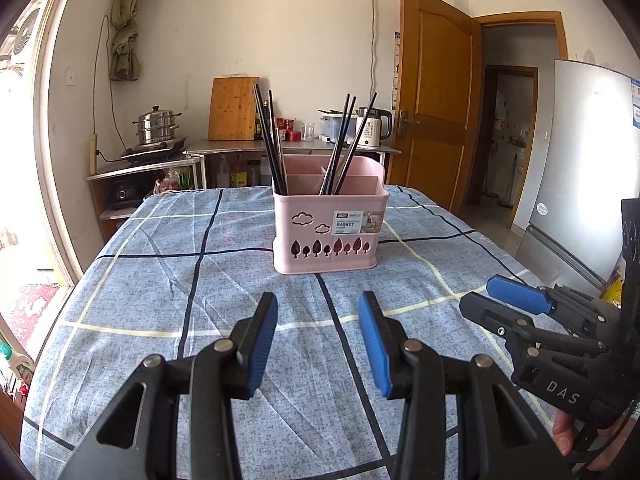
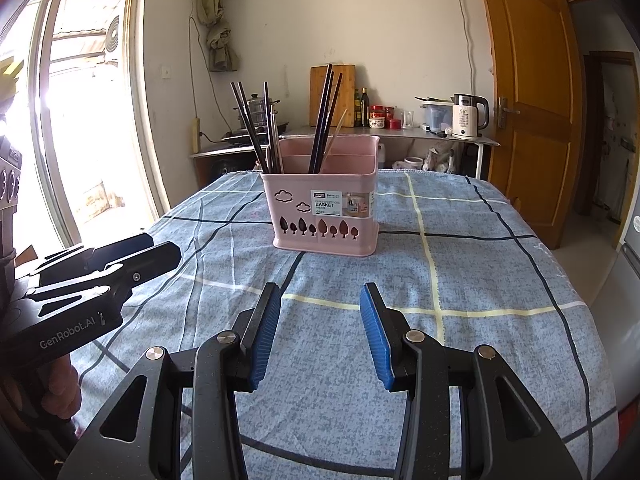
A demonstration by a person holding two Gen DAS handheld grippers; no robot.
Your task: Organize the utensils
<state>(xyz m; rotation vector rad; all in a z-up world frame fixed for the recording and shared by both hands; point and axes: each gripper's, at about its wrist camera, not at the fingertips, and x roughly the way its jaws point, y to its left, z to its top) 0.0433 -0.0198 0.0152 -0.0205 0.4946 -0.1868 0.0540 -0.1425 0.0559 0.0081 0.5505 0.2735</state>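
Left wrist view shows my left gripper [image 1: 318, 336] with its jaws partly open and nothing between them, hovering over the checked cloth on the counter [image 1: 160, 280]. My right gripper [image 2: 320, 328] is the same: jaws parted, empty.

Both views put the pink basket [image 1: 326, 232] ahead of me, standing upright near the middle of the counter, well apart from both grippers. Dark chopsticks [image 1: 270, 144] lean in its left compartment, and a second bunch [image 1: 348, 144] leans in the middle one; the right wrist view also shows a pale stick among that second bunch, though I cannot tell what it is. No loose utensils are visible on the cloth.

I judge the chopsticks to be light, stiff and slick, prone to swivel in a pinch, so I'd grip a bunch on the upper shafts, above the rim. The basket looks like thin plastic, light enough to tip if I drag sideways.
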